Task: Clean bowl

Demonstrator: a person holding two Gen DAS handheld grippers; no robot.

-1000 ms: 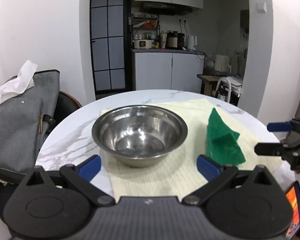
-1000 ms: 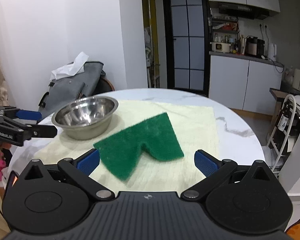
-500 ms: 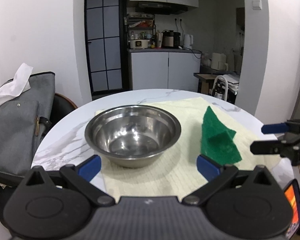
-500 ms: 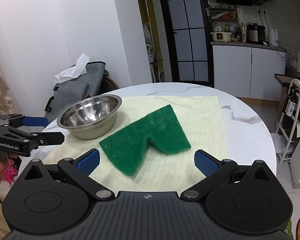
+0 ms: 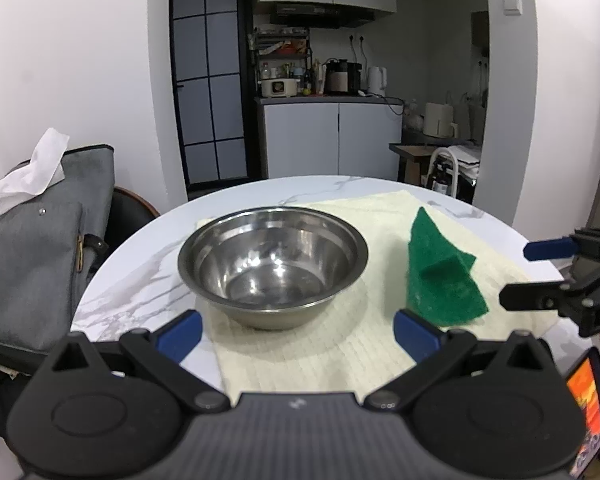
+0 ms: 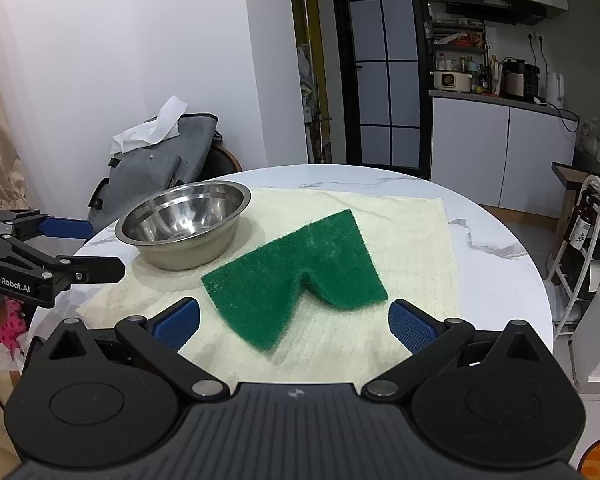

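Observation:
An empty steel bowl (image 5: pixel 272 256) (image 6: pixel 184 224) stands upright on a cream cloth (image 5: pixel 332 352) (image 6: pixel 412 224) spread over a round marble table (image 5: pixel 132 280) (image 6: pixel 496 248). A green scouring pad (image 5: pixel 440 280) (image 6: pixel 296 276), folded and humped, lies on the cloth to the bowl's right. My left gripper (image 5: pixel 296 332) hovers open just short of the bowl, and it shows at the left edge of the right wrist view (image 6: pixel 84 248). My right gripper (image 6: pixel 292 320) is open, its fingers either side of the pad's near corner, not touching it; it shows at the right edge of the left wrist view (image 5: pixel 524 272).
A grey bag (image 5: pixel 32 248) (image 6: pixel 156 168) with white tissue sticking out sits on a chair left of the table. Beyond the table are a dark glazed door (image 5: pixel 208 100), white kitchen cabinets (image 6: pixel 500 152) and a rack with bottles (image 6: pixel 580 232) at right.
Both grippers have edged a little closer to the table. Bowl and pad have not moved, and both grippers stay open.

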